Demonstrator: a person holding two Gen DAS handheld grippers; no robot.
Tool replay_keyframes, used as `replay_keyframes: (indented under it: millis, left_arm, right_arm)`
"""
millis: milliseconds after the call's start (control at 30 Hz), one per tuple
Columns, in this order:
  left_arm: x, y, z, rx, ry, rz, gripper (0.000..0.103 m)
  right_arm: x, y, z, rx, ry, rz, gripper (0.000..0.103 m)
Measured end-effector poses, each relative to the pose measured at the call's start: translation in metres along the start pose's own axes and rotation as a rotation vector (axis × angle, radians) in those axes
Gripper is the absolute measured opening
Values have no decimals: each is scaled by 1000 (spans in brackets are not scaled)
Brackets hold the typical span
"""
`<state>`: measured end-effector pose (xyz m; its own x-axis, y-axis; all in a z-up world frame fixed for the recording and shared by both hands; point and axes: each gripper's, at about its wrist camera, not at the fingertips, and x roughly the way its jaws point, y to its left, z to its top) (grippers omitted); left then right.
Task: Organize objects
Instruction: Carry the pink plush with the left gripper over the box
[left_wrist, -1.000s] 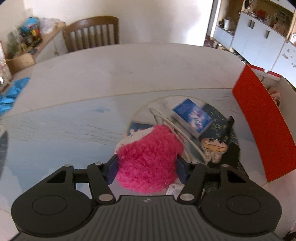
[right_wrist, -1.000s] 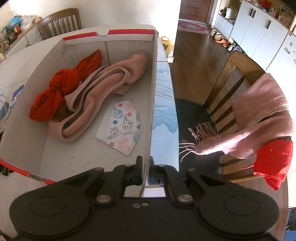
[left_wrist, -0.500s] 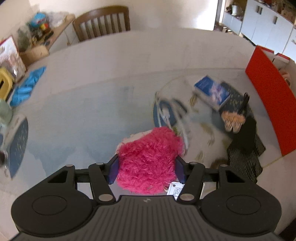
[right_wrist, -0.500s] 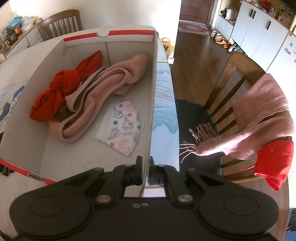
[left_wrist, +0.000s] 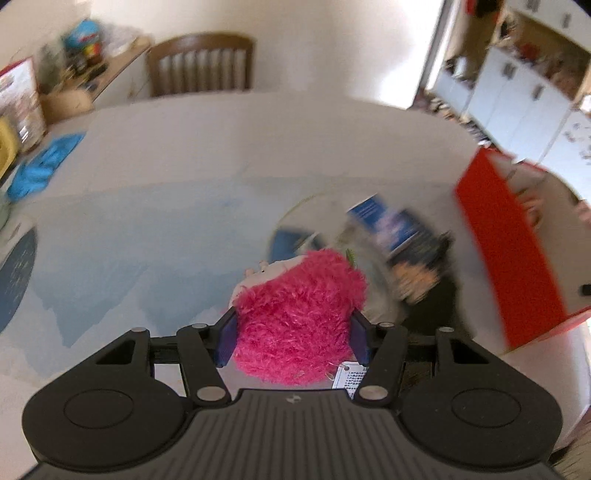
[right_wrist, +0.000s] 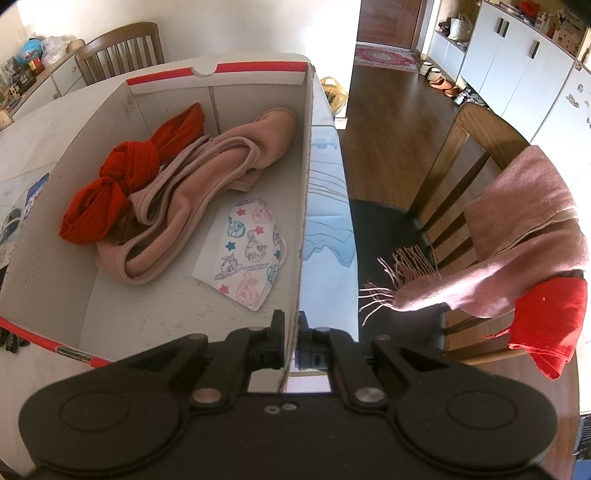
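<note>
My left gripper (left_wrist: 293, 332) is shut on a fluffy pink plush toy (left_wrist: 295, 317), held above the table with a white tag hanging below it. On the table beyond lie a blue booklet (left_wrist: 388, 225) and a small doll (left_wrist: 417, 280), blurred. The red side of the cardboard box (left_wrist: 509, 258) stands to the right. In the right wrist view my right gripper (right_wrist: 291, 332) is shut on the box's right wall (right_wrist: 304, 206). Inside the box lie a knotted red cloth (right_wrist: 125, 184), a pink scarf (right_wrist: 192, 199) and a printed face mask (right_wrist: 247, 251).
A wooden chair (left_wrist: 201, 66) stands at the table's far side. A blue cloth (left_wrist: 44, 166) lies at the left edge. To the right of the box, a chair (right_wrist: 480, 206) carries a pink fringed scarf (right_wrist: 517, 251) and a red cloth (right_wrist: 546, 325). White cabinets (right_wrist: 517, 62) line the far wall.
My left gripper has lifted the pink plush off the table, and the items beneath look smaller and further off. The right gripper and box have not moved.
</note>
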<state>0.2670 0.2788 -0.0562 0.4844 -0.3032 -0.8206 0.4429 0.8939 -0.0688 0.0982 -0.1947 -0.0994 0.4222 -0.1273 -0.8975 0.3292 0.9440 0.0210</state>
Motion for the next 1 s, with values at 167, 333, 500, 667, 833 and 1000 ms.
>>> replay_keyframes:
  millis: [167,333,500,667,833,1000]
  left_arm:
    - [-10,-48,27,104,-55,-92,58]
    - [-7,-97,48,190,-77,-176,58]
    - [-2,-145,64,273,-88,-252,58]
    - [4,-195,78,357,-99,-322,58]
    - [17,-253,89,449,-93,-379,58]
    - [36,-295,90,515,-66,-411,59]
  right_arm:
    - [-1,0,-1,2,-4,2,4]
    - [-1,0,-1,0,-6,9,4]
    - [0,-1,-1,-4,-7,12,4]
    - [1,-1,0,-6,-6,16,4]
    - [1,-4,0,-5,-7,23,4]
    - [1,-6,0,-1,-7,29,5]
